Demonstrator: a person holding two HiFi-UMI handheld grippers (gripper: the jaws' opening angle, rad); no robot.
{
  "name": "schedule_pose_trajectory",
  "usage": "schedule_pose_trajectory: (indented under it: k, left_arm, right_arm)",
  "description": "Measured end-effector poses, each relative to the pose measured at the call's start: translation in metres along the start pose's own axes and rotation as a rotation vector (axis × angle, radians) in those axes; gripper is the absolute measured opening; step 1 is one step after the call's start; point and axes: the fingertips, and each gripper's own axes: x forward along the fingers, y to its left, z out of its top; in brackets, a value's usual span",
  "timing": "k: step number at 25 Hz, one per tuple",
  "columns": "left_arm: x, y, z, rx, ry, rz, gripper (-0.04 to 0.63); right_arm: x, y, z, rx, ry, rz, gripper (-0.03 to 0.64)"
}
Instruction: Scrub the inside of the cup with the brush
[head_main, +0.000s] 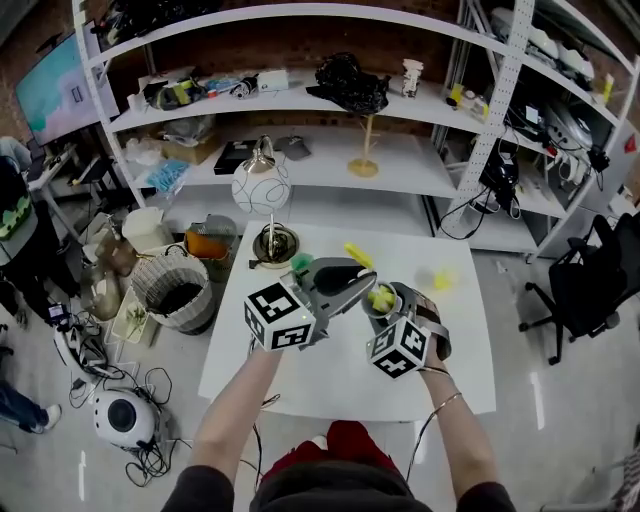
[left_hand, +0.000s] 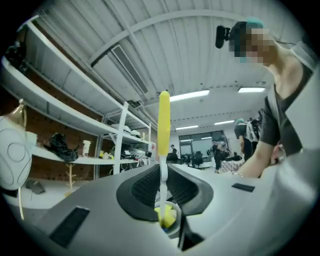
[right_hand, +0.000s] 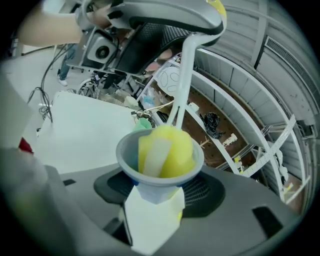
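Status: mid-scrub, by my read.

Grips:
- The left gripper (left_hand: 162, 186) is clamped on the thin white stem of the yellow-handled sponge brush (left_hand: 163, 120). The handle sticks up past the jaws and the yellow foam head hangs below.
- The right gripper (right_hand: 160, 190) is closed around the small grey flared plastic cup (right_hand: 129, 161), with the pads on its lower body and the mouth tilted up toward the other tool. The jaws stand wide, but that is the cup's width, not an empty grip.

Location: both items are held in the air over the white table (head_main: 330, 380), in front of the person. In the head view the cup sits just right of the left gripper's tips. The foam head is inside the cup mouth and fills most of it, with the top bulging over the rim.

Done:
- brush in hand
- cup in hand
- head inserted

Left:
- working the head around the wall and down to the bottom
- pulling it out
- setting both down

I can't tell how deep the foam reaches, because it blocks any look at the cup's inside. So there's no read on bottom contact or on how clean it is.

Judgement: contact is made and the work phase is on, roughly the middle of the task. The cup's narrow base is the part most likely to get missed.
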Motion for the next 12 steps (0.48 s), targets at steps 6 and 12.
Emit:
schedule_pose_trajectory:
  k: [6,12]
  left_arm:
    - [-0.013,-0.016,0.013,0.176,0.013,-0.177,0.049]
    - [-0.015,0.005,0.023,0.011,-0.086,0.007,0.048]
  right_arm:
    - [-0.006,0.004,0.021,-0.016,-0.086,0.019,0.284]
    - [-0.008,-0.017,0.023,0.03,-0.062,-0.121,0.284]
